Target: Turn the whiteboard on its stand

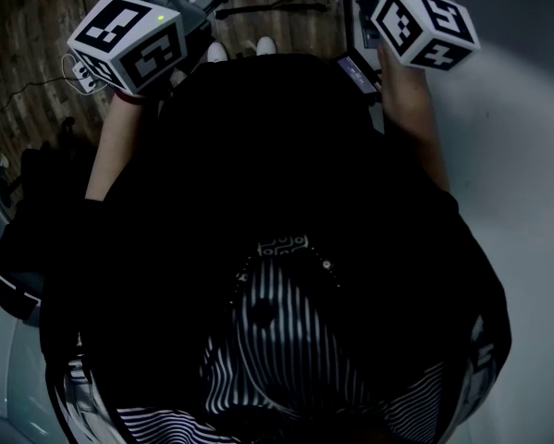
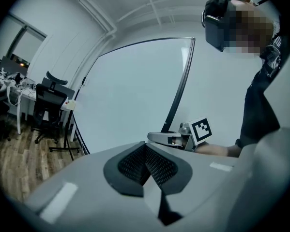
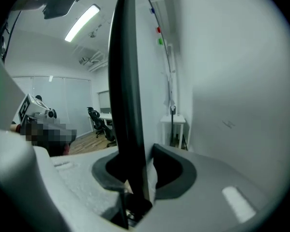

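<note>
The whiteboard [image 2: 135,95] stands upright with a thin black frame [image 2: 181,88] round its white face. In the right gripper view the frame's edge [image 3: 128,81] runs up between the jaws of my right gripper [image 3: 137,170], and the pads close on it. The left gripper view shows that same gripper [image 2: 176,138] at the board's right edge. My left gripper [image 2: 145,151] is held short of the board's face, pads together with nothing between them. In the head view only the marker cubes of the left gripper [image 1: 129,40] and right gripper [image 1: 424,26] show clearly.
Black office chairs [image 2: 50,100] and a desk [image 2: 9,88] stand at the left on the wooden floor [image 2: 19,149]. A black stand leg [image 2: 69,139] sits by the board's left edge. A small white table [image 3: 173,122] stands behind the board. My dark torso fills most of the head view.
</note>
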